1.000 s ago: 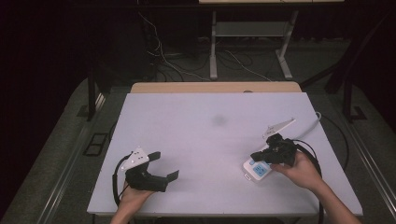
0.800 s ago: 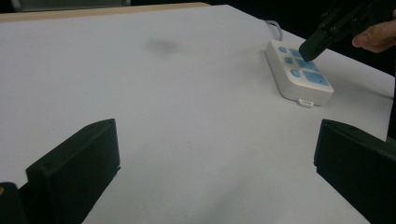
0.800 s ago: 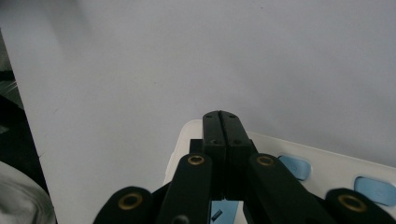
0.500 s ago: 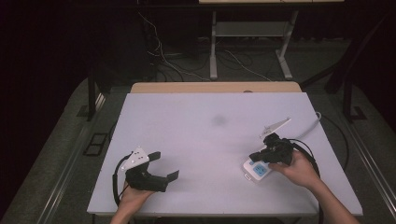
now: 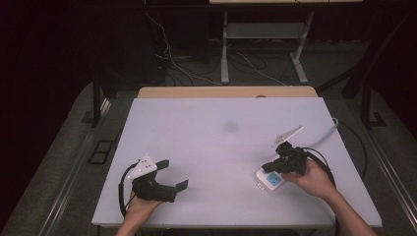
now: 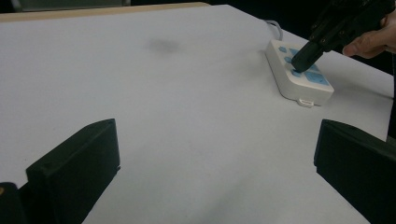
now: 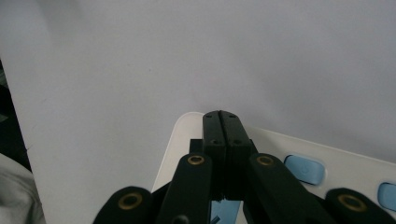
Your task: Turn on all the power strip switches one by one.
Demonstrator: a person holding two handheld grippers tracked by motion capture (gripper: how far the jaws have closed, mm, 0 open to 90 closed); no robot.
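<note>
A white power strip [image 5: 269, 180] with blue sockets lies flat near the table's front right. My right gripper [image 5: 269, 168] is shut, with nothing between its jaws. It points down at the strip. In the left gripper view the right gripper [image 6: 301, 58] has its closed tips on or just above a blue socket of the power strip [image 6: 303, 74]. In the right gripper view the joined tips of the right gripper [image 7: 221, 114] hang over the rounded end of the power strip [image 7: 187, 135]. My left gripper [image 5: 174, 173] rests open at the front left, and between the wide jaws of the left gripper [image 6: 215, 158] there is only bare table.
The white table [image 5: 221, 142] has a faint dark smudge [image 5: 230, 127] near its middle. A pale cable [image 5: 328, 133] runs off the right edge behind the right hand. Beyond the far edge are a metal stand [image 5: 260, 54] and loose floor cables.
The right gripper has shifted only very slightly over the power strip. The left gripper has stayed still.
</note>
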